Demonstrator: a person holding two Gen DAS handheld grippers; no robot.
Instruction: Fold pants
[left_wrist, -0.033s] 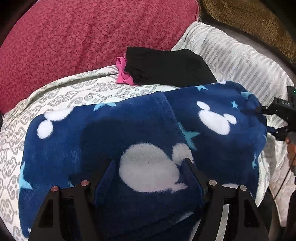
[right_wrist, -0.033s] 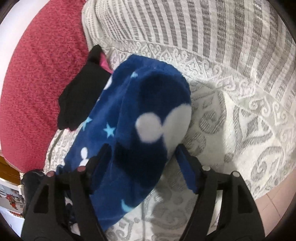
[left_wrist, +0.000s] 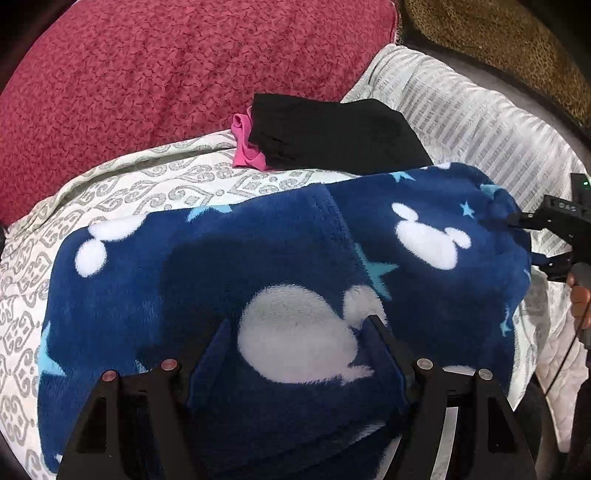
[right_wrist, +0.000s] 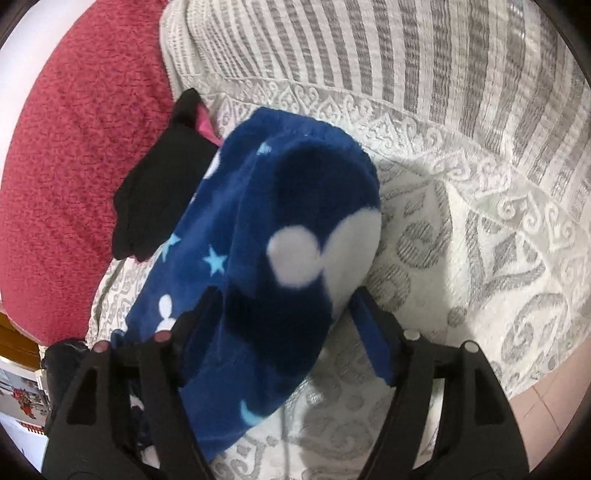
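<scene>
Pants (left_wrist: 280, 266) unmoved since earlier (fleece), both tongs (left_wrist: 299, 325) (right_wrist: 288, 299) spread wide.

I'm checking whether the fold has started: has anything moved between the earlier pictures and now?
Nothing visibly changed. The pants lie the same on the bedspread, and both the left gripper and right gripper sit with jaws apart around the fleece as before.
</scene>
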